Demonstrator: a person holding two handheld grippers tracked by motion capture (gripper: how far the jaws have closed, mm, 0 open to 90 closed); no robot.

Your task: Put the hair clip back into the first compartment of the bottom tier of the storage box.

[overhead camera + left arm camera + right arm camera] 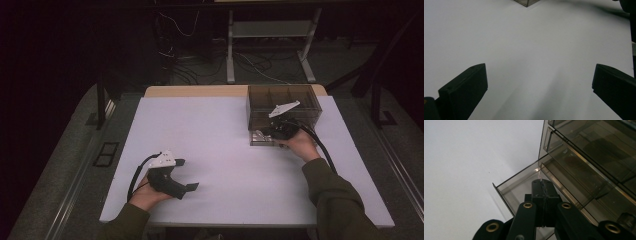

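Drawer (524, 182) around closed right tool (543, 185)

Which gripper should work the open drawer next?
Right, likely. The right gripper, jaws shut, is already at the pulled-out bottom drawer of the smoky box. The left gripper rests open on the table, far from it.

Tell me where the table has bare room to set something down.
The white table top is bare between the left gripper and the smoky drawer box, plus its far left. It is crowded at the pulled-out drawer, where the right gripper sits.
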